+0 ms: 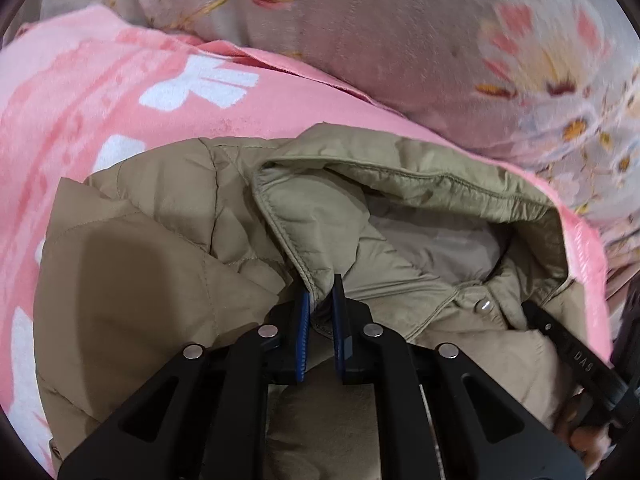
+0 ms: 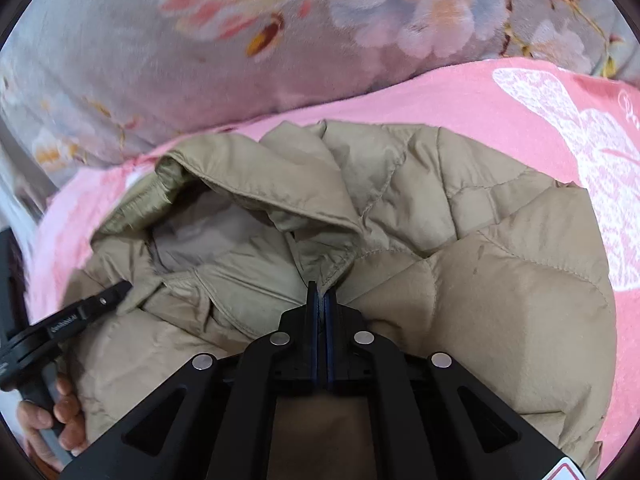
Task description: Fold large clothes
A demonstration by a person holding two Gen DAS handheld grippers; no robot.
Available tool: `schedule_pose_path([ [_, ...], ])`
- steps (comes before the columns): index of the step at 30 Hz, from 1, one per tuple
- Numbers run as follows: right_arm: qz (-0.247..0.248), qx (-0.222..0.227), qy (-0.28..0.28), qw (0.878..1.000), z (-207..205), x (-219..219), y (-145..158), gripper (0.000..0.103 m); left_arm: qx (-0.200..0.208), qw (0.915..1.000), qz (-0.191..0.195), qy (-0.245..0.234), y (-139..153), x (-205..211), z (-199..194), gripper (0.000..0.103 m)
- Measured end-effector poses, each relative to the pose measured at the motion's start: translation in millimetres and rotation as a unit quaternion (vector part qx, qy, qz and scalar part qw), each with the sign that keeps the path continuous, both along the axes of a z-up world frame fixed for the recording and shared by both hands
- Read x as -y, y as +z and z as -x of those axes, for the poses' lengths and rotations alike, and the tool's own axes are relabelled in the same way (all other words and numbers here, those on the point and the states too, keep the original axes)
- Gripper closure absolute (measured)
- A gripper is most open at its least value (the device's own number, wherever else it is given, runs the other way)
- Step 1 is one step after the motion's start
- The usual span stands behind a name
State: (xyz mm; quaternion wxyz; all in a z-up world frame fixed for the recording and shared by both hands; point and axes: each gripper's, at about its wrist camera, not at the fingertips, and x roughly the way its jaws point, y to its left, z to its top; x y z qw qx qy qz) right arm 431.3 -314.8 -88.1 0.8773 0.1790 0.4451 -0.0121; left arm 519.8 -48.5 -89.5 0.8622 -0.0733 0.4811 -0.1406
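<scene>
A tan quilted puffer jacket (image 1: 168, 248) lies bunched on a pink blanket (image 1: 100, 80), collar and pale lining facing up. My left gripper (image 1: 322, 300) is shut on the edge of the jacket's collar flap. My right gripper (image 2: 321, 300) is shut on the jacket's collar edge (image 2: 332, 268) at the other side of the neck opening. The jacket also fills the right wrist view (image 2: 500, 300). The right gripper shows at the lower right of the left wrist view (image 1: 560, 336); the left gripper shows at the left of the right wrist view (image 2: 92, 304).
A grey floral quilt (image 1: 400, 40) is heaped behind the jacket, also in the right wrist view (image 2: 200, 40). The pink blanket (image 2: 480, 96) has white butterfly prints. A hand (image 2: 60, 412) grips the other tool's handle.
</scene>
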Motion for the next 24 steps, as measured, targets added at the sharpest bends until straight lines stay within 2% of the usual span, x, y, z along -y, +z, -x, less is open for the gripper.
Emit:
schedule_pose_path([
  [5, 0.017, -0.005, 0.001, 1.000, -5, -1, -8, 0.103, 0.012, 0.9987, -0.049, -0.010, -7, 13, 6, 0.092],
  [10, -0.012, -0.010, 0.002, 1.000, 0, 13, -7, 0.102, 0.014, 0.9988, -0.047, -0.011, -6, 8, 8, 0.092],
  [12, -0.026, -0.012, -0.002, 1.000, 19, 22, 6, 0.100, 0.015, 0.9990, -0.039, -0.018, 7, -4, 22, 0.090],
  [14, 0.007, 0.007, -0.007, 1.000, 38, 26, 32, 0.091, 0.027, 0.9985, -0.045, -0.018, 27, -15, 31, 0.091],
  [16, 0.026, 0.040, -0.011, 0.999, 40, 30, 62, 0.088, 0.049, 0.9980, -0.039, -0.008, 55, -25, 27, 0.089],
  [18, 0.006, 0.061, -0.014, 0.998, 22, 31, 84, 0.088, 0.061, 0.9978, -0.021, 0.016, 80, -23, 5, 0.088],
  [19, 0.002, 0.067, -0.017, 0.998, 8, 28, 91, 0.088, 0.063, 0.9976, -0.012, 0.026, 86, -19, -6, 0.082],
  [20, 0.005, 0.069, -0.023, 0.997, -6, 25, 94, 0.088, 0.062, 0.9975, -0.006, 0.033, 90, -12, -19, 0.071],
  [22, 0.015, 0.055, -0.028, 0.998, -40, 14, 86, 0.088, 0.035, 0.9985, -0.005, 0.041, 83, 5, -50, 0.061],
  [23, 0.013, 0.046, -0.025, 0.999, -52, 11, 78, 0.088, 0.021, 0.9983, -0.007, 0.054, 77, 9, -59, 0.063],
  [24, 0.005, 0.026, -0.017, 0.999, -65, 8, 64, 0.088, -0.009, 0.9979, -0.001, 0.065, 62, 13, -71, 0.063],
])
